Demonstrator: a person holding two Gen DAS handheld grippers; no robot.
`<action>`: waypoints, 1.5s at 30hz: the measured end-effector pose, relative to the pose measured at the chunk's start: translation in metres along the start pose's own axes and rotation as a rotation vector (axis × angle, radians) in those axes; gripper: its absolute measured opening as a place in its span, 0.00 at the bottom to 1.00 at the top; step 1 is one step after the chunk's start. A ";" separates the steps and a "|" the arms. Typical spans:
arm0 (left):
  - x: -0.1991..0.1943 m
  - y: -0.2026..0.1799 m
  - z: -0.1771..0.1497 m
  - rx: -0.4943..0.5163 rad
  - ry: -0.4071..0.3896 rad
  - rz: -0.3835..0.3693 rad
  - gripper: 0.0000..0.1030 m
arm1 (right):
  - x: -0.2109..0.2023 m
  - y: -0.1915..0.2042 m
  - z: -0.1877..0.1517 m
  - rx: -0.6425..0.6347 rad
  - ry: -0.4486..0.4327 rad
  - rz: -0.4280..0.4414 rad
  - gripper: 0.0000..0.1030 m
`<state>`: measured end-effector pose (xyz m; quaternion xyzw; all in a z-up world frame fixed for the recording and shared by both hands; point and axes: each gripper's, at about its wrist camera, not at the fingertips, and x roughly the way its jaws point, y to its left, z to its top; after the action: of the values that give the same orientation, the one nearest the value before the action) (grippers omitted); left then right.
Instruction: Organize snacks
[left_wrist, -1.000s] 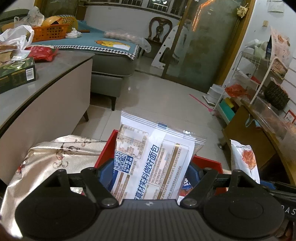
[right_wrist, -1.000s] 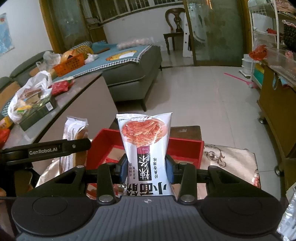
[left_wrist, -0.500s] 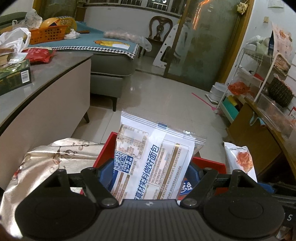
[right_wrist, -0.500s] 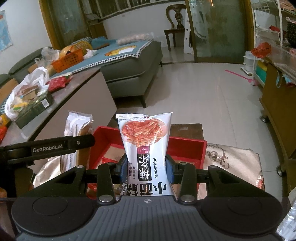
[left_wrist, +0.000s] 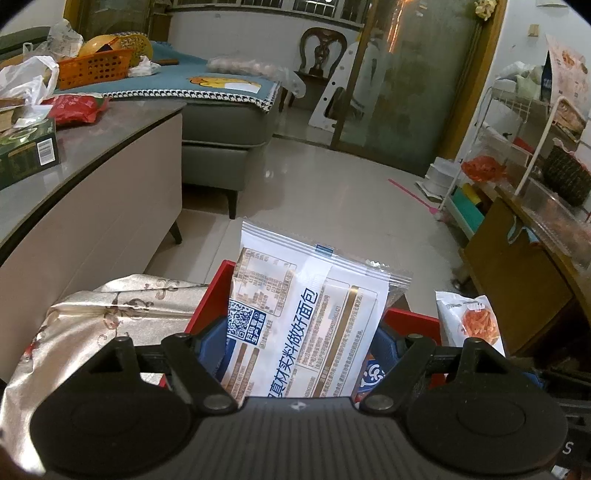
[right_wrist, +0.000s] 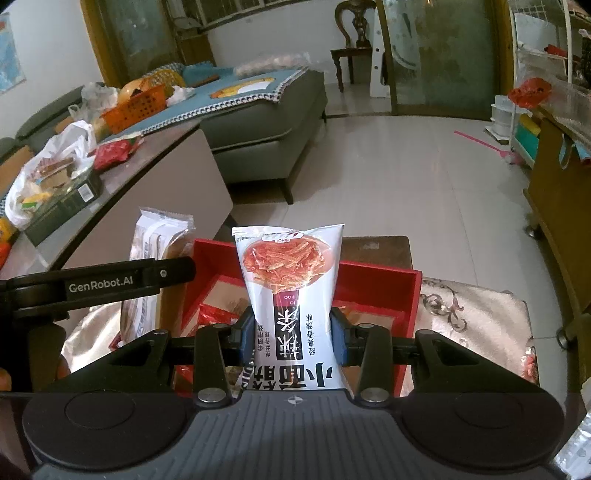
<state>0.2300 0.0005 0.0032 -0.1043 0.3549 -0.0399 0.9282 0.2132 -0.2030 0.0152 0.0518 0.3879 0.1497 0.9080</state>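
Two packs: both in hand, above the red box (right_wrist: 373, 284).
Left gripper (left_wrist: 303, 343): clamped on bread pack (left_wrist: 306, 314).
Right gripper (right_wrist: 293, 332): clamped on spicy-strip pack (right_wrist: 291, 280).
Box: a few snacks already inside.
Left: likely set both in.

Left view: sits on the left gripper (left_wrist: 301, 350), looking forward and down along its fingers, very near the bread packet (left_wrist: 306, 325).
Right view: sits on the right gripper (right_wrist: 293, 332), same downward slant, close behind the spicy snack bag (right_wrist: 291, 291).
Shared: both see the red box (right_wrist: 373, 284), patterned cloth (left_wrist: 110, 314), grey sofa (right_wrist: 266, 122), tiled floor (left_wrist: 332, 192).
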 end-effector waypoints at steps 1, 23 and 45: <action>0.001 0.000 0.000 -0.001 0.000 0.002 0.71 | 0.001 0.000 0.000 0.000 0.003 -0.001 0.47; 0.017 -0.007 -0.003 -0.002 0.021 0.032 0.70 | 0.019 -0.003 -0.005 0.007 0.036 0.003 0.47; 0.048 -0.015 -0.016 0.045 0.088 0.052 0.71 | 0.050 -0.007 -0.020 0.020 0.087 0.008 0.48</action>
<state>0.2551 -0.0235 -0.0362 -0.0724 0.3970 -0.0280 0.9145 0.2328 -0.1947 -0.0347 0.0560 0.4281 0.1515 0.8892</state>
